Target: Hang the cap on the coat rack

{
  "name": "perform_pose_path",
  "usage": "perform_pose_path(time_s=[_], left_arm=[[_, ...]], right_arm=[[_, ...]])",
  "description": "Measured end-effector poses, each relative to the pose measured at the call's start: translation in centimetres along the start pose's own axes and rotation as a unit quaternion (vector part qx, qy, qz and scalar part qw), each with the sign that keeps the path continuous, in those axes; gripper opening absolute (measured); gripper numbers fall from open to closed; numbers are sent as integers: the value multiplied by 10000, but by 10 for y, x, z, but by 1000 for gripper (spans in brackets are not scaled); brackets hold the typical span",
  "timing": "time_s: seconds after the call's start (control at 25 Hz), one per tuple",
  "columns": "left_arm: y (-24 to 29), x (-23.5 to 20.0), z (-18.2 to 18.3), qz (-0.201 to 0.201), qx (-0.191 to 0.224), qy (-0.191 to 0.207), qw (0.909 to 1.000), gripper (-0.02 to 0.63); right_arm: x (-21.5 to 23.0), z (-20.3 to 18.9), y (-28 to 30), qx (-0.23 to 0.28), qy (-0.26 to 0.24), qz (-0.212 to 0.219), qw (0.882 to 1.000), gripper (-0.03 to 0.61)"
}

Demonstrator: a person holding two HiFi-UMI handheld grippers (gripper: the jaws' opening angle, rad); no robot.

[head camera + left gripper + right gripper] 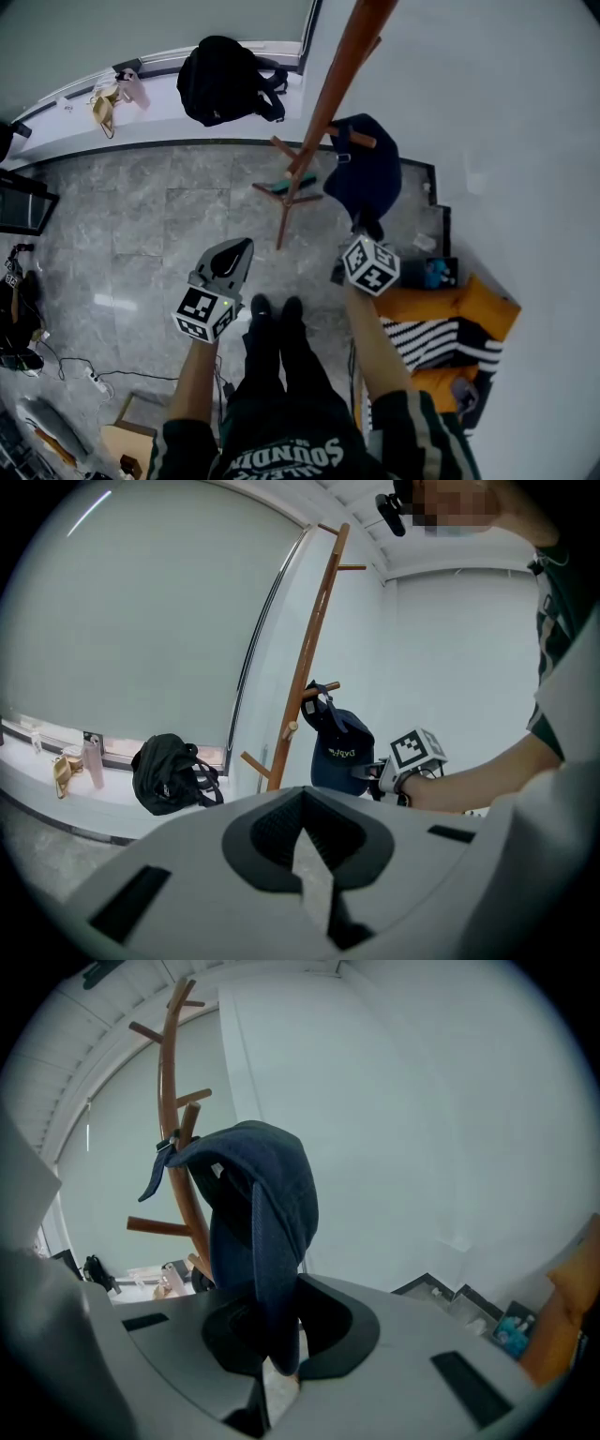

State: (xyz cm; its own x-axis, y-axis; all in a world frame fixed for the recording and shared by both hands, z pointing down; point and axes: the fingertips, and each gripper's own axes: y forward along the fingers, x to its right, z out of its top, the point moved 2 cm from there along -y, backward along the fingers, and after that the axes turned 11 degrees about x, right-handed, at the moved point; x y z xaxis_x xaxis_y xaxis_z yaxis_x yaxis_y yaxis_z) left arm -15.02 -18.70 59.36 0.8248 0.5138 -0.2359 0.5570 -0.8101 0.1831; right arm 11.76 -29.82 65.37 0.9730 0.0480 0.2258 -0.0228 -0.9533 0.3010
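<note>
A navy cap (366,173) hangs by its back strap from a peg of the wooden coat rack (333,89). My right gripper (362,231) is just below the cap and shut on its brim. In the right gripper view the brim (267,1316) runs down between the jaws, and the crown (258,1185) rests against the rack pole (172,1101). The left gripper view shows the cap (339,747) on the rack (305,667) with the right gripper (375,772) at its lower edge. My left gripper (242,251) is held lower left of the rack, shut and with nothing in it.
A black backpack (225,80) lies on the window ledge (159,122) beside small items. The rack's spread feet (286,192) stand on grey floor tiles. Orange and striped cloth (450,337) lies at the right by the wall. Cables (84,370) trail at the left.
</note>
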Motion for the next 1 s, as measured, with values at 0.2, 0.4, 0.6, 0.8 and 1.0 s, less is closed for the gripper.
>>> perform_pose_path(time_s=[0.2, 0.4, 0.6, 0.8, 1.0], left_arm=[[-7, -8, -2, 61, -29, -39, 10000, 0], [-11, -13, -3, 83, -21, -43, 10000, -1], [-11, -12, -5, 71, -70, -40, 9999, -2], [-11, -11, -2, 54, -51, 32, 10000, -2], [-9, -2, 1, -17, -52, 58, 10000, 0]], right_arm=[[-8, -29, -1, -247, -54, 49, 9997, 16], [-24, -52, 2, -426, 3, 351, 9985, 18], [-38, -66, 5, -619, 0, 742, 9953, 96], [-41, -73, -1, -721, -91, 923, 9931, 160], [-41, -80, -19, -825, -167, 952, 9919, 176]])
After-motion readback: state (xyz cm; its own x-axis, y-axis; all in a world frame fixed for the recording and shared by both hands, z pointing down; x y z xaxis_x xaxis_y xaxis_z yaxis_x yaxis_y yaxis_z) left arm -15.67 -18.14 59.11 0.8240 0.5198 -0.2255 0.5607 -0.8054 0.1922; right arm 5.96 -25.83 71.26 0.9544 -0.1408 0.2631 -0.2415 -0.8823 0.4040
